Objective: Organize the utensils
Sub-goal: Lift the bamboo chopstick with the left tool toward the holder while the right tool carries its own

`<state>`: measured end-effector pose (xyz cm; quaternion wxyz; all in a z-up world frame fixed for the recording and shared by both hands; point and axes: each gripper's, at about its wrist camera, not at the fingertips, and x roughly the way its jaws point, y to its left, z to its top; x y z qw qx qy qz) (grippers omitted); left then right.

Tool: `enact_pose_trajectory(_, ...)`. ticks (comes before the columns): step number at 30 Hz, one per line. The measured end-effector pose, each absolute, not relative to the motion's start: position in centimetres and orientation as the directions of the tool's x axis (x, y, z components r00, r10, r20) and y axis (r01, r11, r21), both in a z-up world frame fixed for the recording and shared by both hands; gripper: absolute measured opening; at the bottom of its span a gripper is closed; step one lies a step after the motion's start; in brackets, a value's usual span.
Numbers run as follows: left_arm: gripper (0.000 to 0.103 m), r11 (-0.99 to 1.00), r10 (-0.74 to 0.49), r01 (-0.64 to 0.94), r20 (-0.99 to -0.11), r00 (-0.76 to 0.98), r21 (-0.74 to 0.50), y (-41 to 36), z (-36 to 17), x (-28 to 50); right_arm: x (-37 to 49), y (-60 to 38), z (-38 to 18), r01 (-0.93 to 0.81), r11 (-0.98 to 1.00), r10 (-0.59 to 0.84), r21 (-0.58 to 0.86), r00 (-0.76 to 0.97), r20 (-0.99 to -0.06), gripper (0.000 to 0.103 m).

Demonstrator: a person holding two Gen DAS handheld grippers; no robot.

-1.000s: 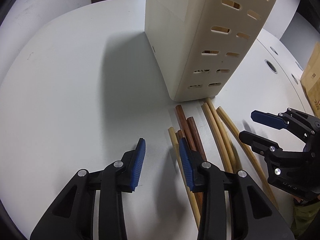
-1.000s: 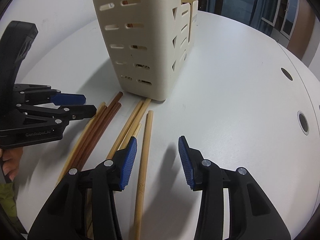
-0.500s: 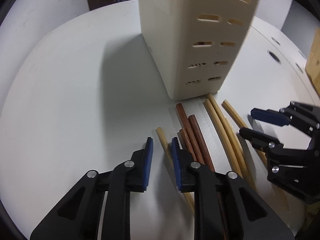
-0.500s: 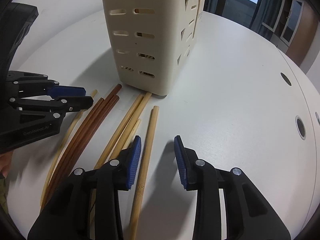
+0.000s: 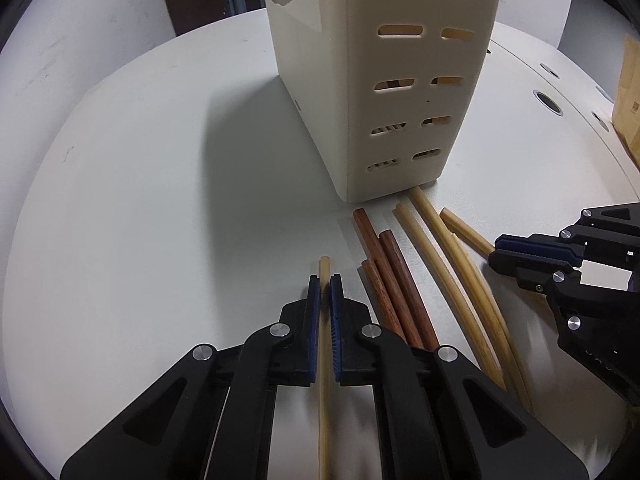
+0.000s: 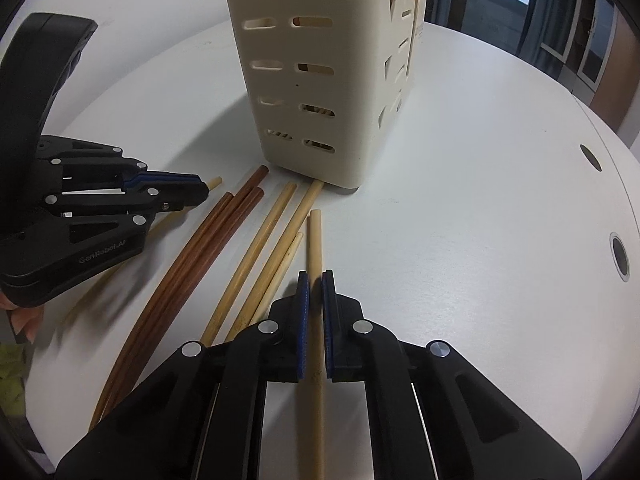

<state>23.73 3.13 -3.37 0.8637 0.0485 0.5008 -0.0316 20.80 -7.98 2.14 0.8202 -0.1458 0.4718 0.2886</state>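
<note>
Several chopsticks lie fanned on the white table [image 5: 140, 200] in front of a cream slotted utensil holder [image 5: 400, 80]. My left gripper [image 5: 325, 286] is shut on a pale chopstick [image 5: 324, 360], the leftmost one, lying apart from the rest. Beside it lie three reddish-brown chopsticks [image 5: 396, 280] and pale ones [image 5: 456, 264]. In the right wrist view my right gripper [image 6: 315, 280] is shut on the rightmost pale chopstick [image 6: 315, 232]. The reddish-brown chopsticks [image 6: 192, 256] and the holder [image 6: 320, 80] show there too. Each gripper appears in the other's view, the left gripper [image 6: 202, 192] and the right gripper [image 5: 498, 252].
A cardboard box [image 5: 630, 96] stands at the table's far right. Round holes [image 6: 620, 256] sit in the tabletop near its right edge. A wooden box [image 6: 416, 12] stands behind the holder. Part of a person's hand [image 6: 24, 316] shows at the left edge.
Both grippers have closed from open, each onto a pale chopstick. The left gripper shifted slightly left onto the outermost stick; the right one kept its place.
</note>
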Motion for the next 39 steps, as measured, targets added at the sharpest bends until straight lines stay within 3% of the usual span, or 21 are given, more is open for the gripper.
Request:
enact_pose_trajectory(12,0.004,0.994,-0.078,0.108,-0.768,0.636,-0.012,3.8,1.6,20.9,20.7,-9.7,5.4,-0.568,0.820,0.390,0.065,0.472,-0.790,0.007)
enact_pose_trajectory(25,0.004,0.984,-0.168,0.105,-0.551,0.818,-0.144,4.7,8.3,17.2,18.6,-11.2,10.9,-0.558,0.822,0.504,0.119,0.613,-0.608,0.007)
enact_pose_trajectory(39,0.004,0.979,-0.197,0.160,-0.366,0.910,-0.130,3.3,11.8,15.8,16.9,-12.4,15.1,-0.551,0.829,0.524,0.089,0.714,-0.464,0.007)
